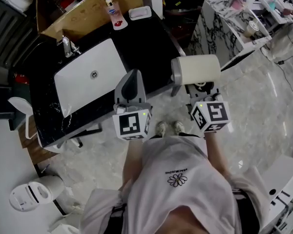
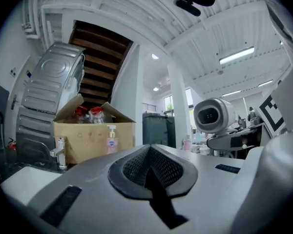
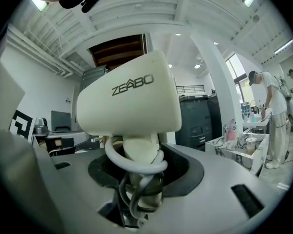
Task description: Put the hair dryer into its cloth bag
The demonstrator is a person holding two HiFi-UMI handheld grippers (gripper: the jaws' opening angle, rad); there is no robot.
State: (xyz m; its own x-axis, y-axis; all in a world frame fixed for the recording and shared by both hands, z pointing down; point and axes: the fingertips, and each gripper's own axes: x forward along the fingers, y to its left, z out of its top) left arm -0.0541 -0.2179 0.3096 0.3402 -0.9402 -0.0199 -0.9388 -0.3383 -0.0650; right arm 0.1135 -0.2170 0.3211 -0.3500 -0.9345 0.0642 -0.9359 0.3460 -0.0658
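Note:
A cream hair dryer with "ZEABO" on its barrel stands upright in my right gripper, its grey cord wound round the handle. The jaws are shut on that handle and cord, as the right gripper view shows. My left gripper is held level beside it over the counter's front edge, shut with nothing in it. From the left gripper view the hair dryer appears to the right, nozzle facing the camera. No cloth bag shows in any view.
A black counter holds a white sink, a faucet, a pump bottle and a soap dish. Behind is a cardboard box. A marble-patterned table stands right. A person stands far right.

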